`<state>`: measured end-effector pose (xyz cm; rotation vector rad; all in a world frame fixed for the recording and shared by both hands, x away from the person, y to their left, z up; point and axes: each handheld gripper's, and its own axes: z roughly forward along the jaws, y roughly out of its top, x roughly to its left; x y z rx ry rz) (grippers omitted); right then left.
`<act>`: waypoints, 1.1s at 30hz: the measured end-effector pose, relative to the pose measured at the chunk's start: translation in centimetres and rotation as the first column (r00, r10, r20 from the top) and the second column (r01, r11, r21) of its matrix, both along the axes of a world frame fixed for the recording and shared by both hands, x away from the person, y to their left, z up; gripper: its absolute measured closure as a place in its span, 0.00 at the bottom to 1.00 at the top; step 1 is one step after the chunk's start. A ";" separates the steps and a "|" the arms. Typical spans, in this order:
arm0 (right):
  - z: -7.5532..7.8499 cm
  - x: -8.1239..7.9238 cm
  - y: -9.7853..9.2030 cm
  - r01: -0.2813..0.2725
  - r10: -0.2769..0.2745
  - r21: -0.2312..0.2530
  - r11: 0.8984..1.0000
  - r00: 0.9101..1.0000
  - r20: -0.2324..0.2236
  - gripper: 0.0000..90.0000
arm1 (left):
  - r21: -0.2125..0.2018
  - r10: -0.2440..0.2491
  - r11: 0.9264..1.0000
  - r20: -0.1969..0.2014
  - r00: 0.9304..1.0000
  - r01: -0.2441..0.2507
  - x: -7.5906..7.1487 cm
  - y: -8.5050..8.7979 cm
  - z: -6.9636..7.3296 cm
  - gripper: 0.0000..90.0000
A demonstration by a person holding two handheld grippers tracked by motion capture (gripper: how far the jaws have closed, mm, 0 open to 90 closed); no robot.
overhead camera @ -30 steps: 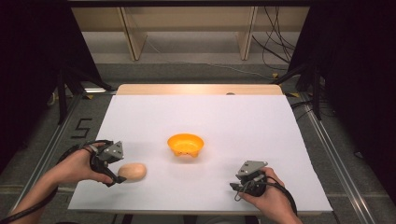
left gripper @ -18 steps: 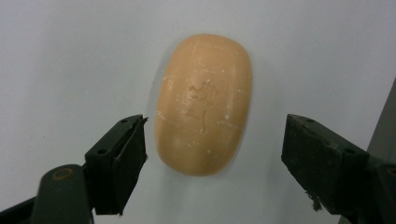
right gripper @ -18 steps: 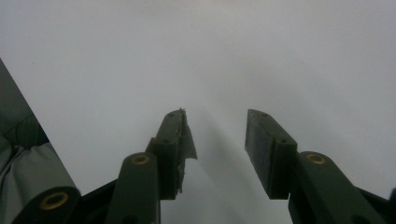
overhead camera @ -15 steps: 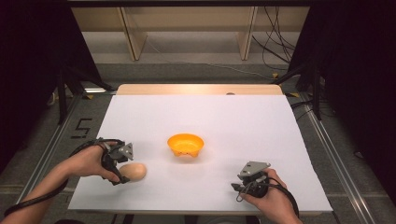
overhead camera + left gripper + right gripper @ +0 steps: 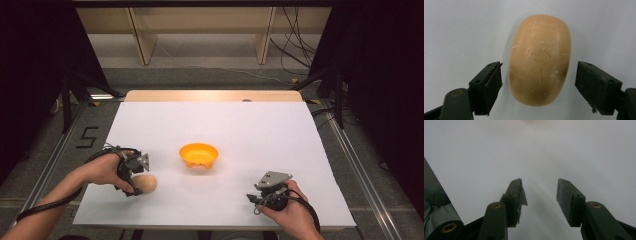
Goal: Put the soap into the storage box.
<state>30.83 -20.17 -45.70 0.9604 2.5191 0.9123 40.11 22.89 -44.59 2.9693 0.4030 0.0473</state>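
A tan, egg-shaped object (image 5: 145,184) lies on the white table (image 5: 250,130) near the front left. My left gripper (image 5: 136,183) stands open around it; in the left gripper view the tan object (image 5: 539,58) sits between the two jaws, with a gap on each side. The left gripper (image 5: 538,75) straddles its lower half. An orange bowl (image 5: 199,154) stands at the table's middle. Near the front edge at the right, my right gripper (image 5: 252,200) rests low and open. In the right gripper view the right gripper (image 5: 539,191) has nothing between its jaws, only white table.
Wooden shelf legs (image 5: 141,40) and loose cables (image 5: 295,55) lie on the floor beyond the table's far edge. A floor marking "5" (image 5: 86,137) sits left of the table. Dark drapes flank both sides.
My left gripper has slid right and closer to the tan object, which now lies between its open jaws. The right gripper has hardly moved.
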 end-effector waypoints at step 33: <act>0.7 -0.3 -0.1 -0.017 0.016 0.027 1.000 1.000 0.021 0.73 | 0.052 -0.039 0.998 -0.082 0.996 0.043 1.0 -1.1 -1.4 0.31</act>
